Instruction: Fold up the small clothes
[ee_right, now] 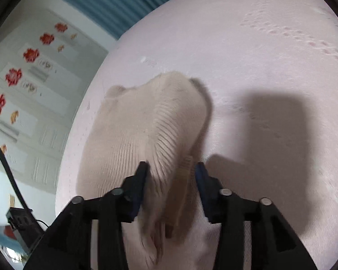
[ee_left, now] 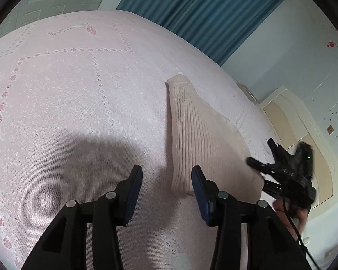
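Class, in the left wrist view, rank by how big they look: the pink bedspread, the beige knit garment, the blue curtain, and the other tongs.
1. pink bedspread, fills most of the view.
2. blue curtain and beige knit garment: look alike in area, and the garment is nearer, so unranked.
3. right tongs, smallest, though partly blurred.

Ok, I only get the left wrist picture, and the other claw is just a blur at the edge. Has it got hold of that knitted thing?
Observer: Not clamped. In the right wrist view, the right gripper has its jaws apart, and a raised fold of the knitted garment sits between them.
Operator: Anything over there that I can't see?
Observer: Yes, a black box low at the left edge of that view, off the bed.
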